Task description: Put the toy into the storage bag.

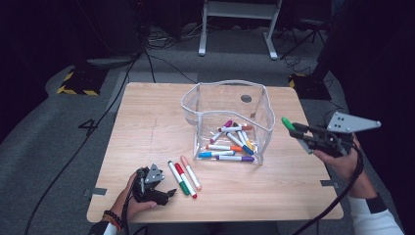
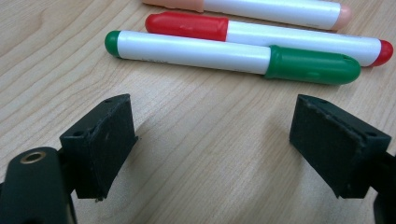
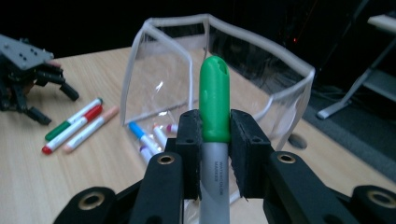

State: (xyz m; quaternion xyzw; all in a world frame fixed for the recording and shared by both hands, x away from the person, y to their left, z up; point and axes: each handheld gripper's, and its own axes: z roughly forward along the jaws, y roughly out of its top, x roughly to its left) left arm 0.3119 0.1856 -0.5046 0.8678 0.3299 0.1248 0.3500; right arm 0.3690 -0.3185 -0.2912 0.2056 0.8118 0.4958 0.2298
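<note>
Beside the clear pouch [image 1: 227,112], up off the table, the right gripper [image 1: 299,132] squeezes a green-capped marker [image 3: 214,135] near its cap. It might tip, slip out, or bump the floppy rim. Down by three loose markers [image 1: 184,177], the left gripper [image 2: 212,144] sits wide apart, holding nothing.

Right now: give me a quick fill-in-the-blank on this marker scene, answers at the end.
1. The right gripper is shut on a marker with a ____ cap.
2. The left gripper has its jaws ____.
3. ____ markers lie loose on the table beside the clear pouch.

Missing words: green; open; three
</note>
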